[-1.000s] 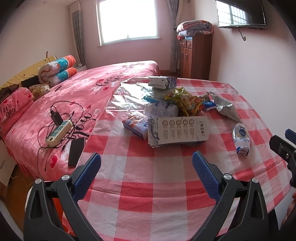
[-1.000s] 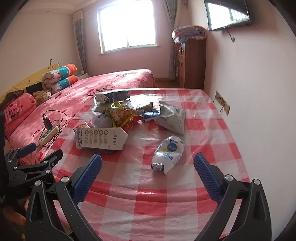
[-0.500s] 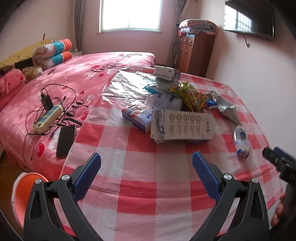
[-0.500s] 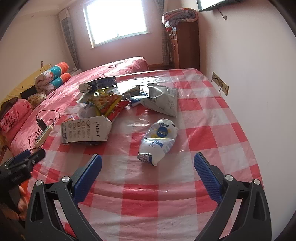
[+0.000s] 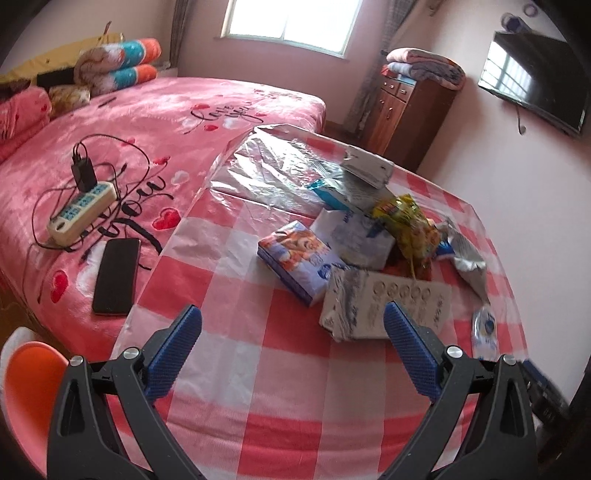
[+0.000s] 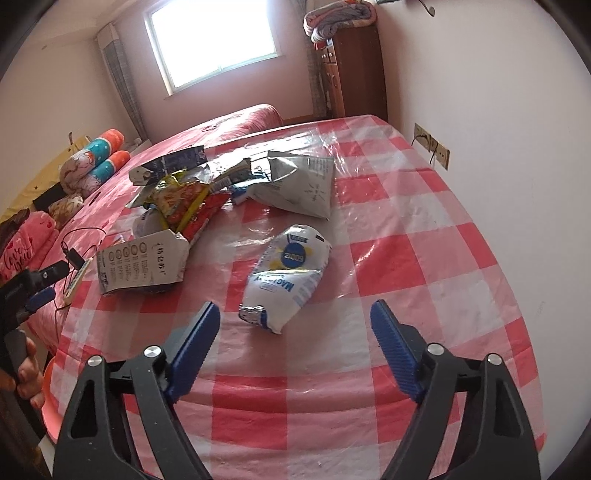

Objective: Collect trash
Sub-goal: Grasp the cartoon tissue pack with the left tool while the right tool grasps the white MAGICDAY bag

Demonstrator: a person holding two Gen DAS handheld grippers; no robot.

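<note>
White snack bag lies just ahead of the right gripper, whose jaws, just closing, remain unclenched and empty for pickup; the left gripper is released.

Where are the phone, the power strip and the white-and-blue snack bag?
phone [image 5: 116,276], left wrist view, middle of its dark screen.
power strip [image 5: 83,213], left wrist view, its socket face.
white-and-blue snack bag [image 6: 290,277], right wrist view, middle of its front.

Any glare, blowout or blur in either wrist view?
Left wrist: window blown out, sheen on the plastic table cover, grey carton slightly motion-blurred. Right wrist: window overexposed, glare streaks on the cover; both show fisheye bending.
</note>
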